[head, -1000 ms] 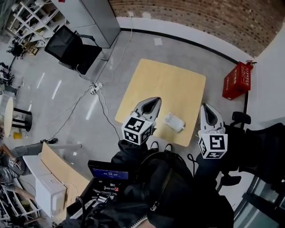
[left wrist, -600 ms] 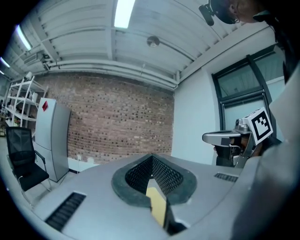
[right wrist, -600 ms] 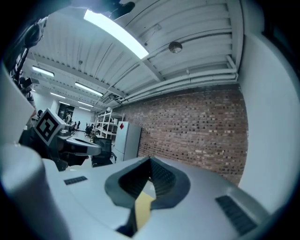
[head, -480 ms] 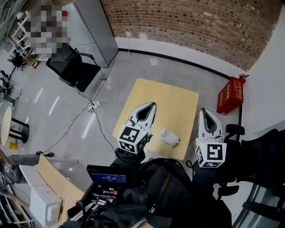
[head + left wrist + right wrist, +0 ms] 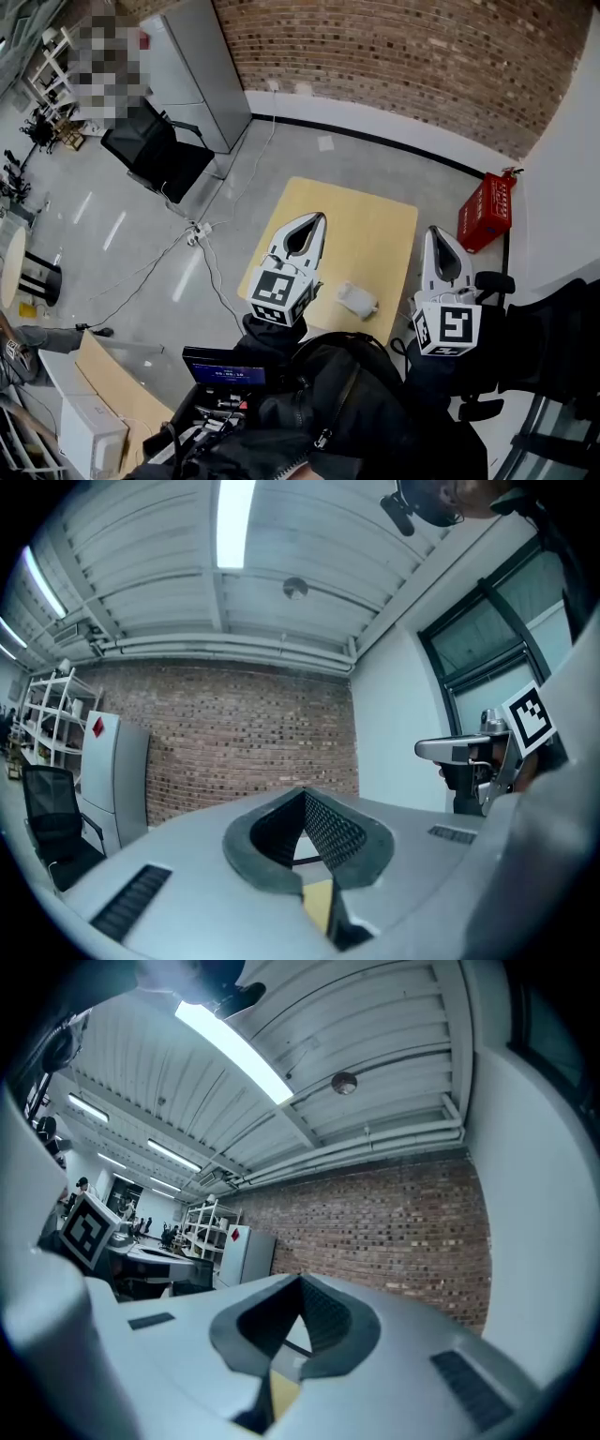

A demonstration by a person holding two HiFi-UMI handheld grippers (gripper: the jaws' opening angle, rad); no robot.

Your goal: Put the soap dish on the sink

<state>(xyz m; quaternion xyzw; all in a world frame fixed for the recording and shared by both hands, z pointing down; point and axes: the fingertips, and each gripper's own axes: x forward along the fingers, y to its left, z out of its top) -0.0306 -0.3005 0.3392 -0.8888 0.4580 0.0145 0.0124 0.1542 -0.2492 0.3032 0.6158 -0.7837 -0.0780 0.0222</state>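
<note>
The left gripper (image 5: 317, 218) and right gripper (image 5: 437, 231) hover closed and empty. The soap dish (image 5: 357, 300) lies on the table (image 5: 367, 232) between them, lower centre of the head view, long axis slanting down-right, marginally nearer the left.

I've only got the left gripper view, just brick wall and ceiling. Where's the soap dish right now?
Observer: On the wooden table, near its near edge. The head view shows the soap dish between the left gripper and the right gripper, touched by neither.
Operator: Is the right one carrying anything?
Observer: No. Its own view shows the jaws together with nothing between them.
Operator: Any sink nearby?
Observer: None in any view. To the table's right stands a red crate.
</note>
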